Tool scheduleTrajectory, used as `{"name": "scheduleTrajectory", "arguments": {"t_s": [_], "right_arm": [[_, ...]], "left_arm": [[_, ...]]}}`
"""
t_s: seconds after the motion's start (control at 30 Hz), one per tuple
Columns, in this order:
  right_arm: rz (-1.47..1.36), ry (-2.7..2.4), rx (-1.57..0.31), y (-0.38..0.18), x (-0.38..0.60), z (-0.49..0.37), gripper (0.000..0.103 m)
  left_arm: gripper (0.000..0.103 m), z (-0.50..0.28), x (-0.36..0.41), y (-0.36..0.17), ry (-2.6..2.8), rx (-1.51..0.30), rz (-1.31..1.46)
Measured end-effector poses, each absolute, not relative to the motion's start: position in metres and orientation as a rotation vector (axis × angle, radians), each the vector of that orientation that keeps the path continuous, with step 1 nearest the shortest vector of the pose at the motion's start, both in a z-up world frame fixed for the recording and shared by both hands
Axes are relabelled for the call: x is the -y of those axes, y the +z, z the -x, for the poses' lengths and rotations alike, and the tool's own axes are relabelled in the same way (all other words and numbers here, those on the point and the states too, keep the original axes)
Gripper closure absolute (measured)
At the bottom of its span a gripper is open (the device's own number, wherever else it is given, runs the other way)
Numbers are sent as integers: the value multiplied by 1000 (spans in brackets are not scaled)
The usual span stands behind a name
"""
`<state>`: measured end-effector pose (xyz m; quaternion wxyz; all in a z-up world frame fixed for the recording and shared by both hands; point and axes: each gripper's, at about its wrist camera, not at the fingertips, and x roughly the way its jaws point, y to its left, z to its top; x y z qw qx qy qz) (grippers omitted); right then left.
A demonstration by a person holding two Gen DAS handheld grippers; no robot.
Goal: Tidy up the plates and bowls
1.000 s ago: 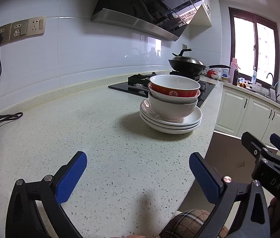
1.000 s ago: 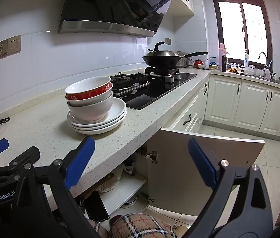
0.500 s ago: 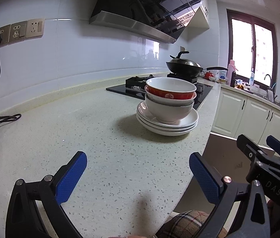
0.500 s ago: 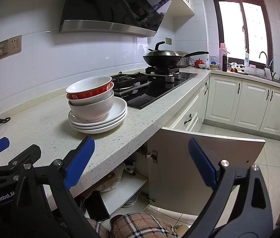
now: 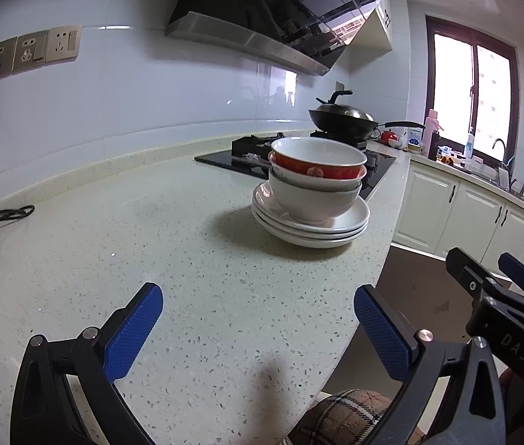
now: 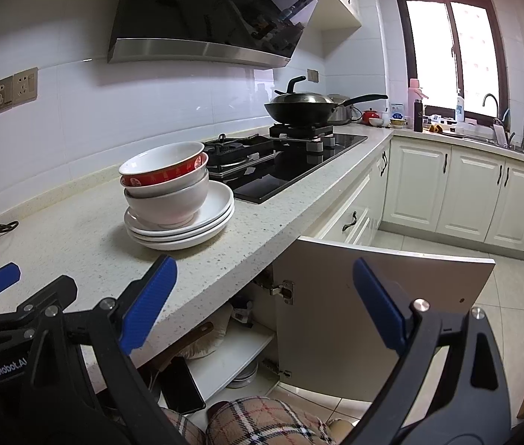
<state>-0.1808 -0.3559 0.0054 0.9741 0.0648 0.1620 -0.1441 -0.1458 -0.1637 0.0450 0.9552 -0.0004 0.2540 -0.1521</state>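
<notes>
1. Since a second ago I am drawing both grippers nearer the crockery; in the left wrist view the pile is sitting larger and lower than it did, while nothing on the counter itself is shifting.
2. My left gripper (image 5: 258, 328) is hanging over the speckled pale stone countertop (image 5: 150, 259) with its blue-padded jaws spread wide and holding nothing.
3. My right gripper (image 6: 264, 302) is likewise gaping wide and empty, hovering off the counter's near edge above the open white cabinet door (image 6: 384, 304).
4. The stack of white shallow plates (image 6: 184, 228) is resting on the counter just left of the black glass hob (image 6: 291, 163), carrying a plain white bowl (image 6: 169, 204) and, nested in it, a red-banded white bowl (image 6: 165, 165).
5. I am judging the stacking as done, and the carrying as what is left, probably down to the white lower cabinet shelf (image 6: 232, 359), where some crockery is already showing.
6. That shelf is looking crowded: a dark flat object and a pale bundle are lying on it.
7. The open door and my plaid-clad knee are standing between me and that shelf, and the black lidded wok (image 6: 299, 105) is sitting far behind, well apart.
</notes>
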Motion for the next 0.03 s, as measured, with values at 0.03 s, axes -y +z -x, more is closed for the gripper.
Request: {"name": "scheduleTrajectory", "arguments": {"t_s": [0.03], "right_arm": [[-131,-291,-327,5,356,181,7]], "left_arm": [[0,145,164,45,-310,-523,3]]}}
